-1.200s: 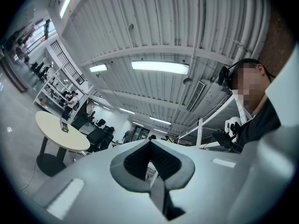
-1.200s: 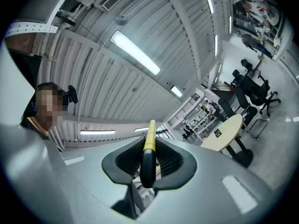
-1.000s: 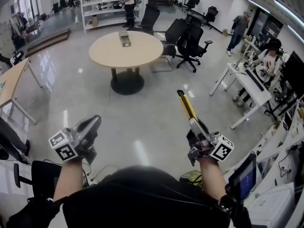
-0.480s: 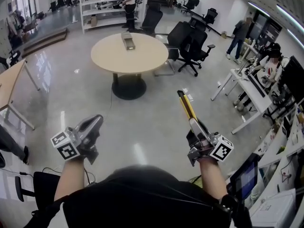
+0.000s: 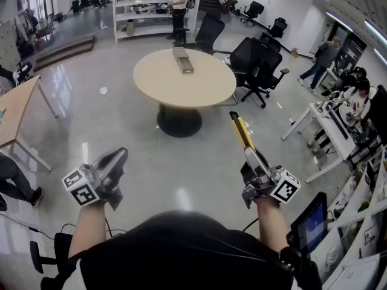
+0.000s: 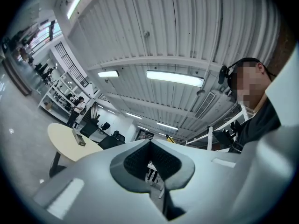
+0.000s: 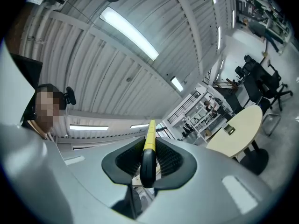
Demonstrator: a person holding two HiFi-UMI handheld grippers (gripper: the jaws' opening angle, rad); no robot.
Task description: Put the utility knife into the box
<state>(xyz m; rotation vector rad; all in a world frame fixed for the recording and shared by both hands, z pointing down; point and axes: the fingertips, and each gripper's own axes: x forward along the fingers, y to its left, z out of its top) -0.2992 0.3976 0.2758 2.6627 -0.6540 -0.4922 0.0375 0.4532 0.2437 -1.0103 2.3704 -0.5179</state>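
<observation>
A yellow and black utility knife [image 5: 241, 132] sticks up and forward out of my right gripper [image 5: 253, 159], which is shut on its dark handle. In the right gripper view the knife [image 7: 148, 146] stands clamped between the two dark pads. My left gripper [image 5: 113, 160] is held at the lower left with its jaws shut and nothing between them; in the left gripper view it [image 6: 150, 147] points up at the ceiling. The box [image 5: 182, 60], a small grey open one, lies on the far side of a round beige table [image 5: 199, 86] ahead of both grippers.
Black office chairs [image 5: 261, 64] stand to the right of the round table. White desks [image 5: 329, 122] with seated people line the right side. A wooden table [image 5: 13, 110] is at the left. A person [image 5: 179, 11] stands by shelves behind the round table. Shiny grey floor lies between me and the table.
The round table with the box has shifted right and looks slightly nearer in the head view. Both grippers keep the same pose, and the knife stays gripped.
</observation>
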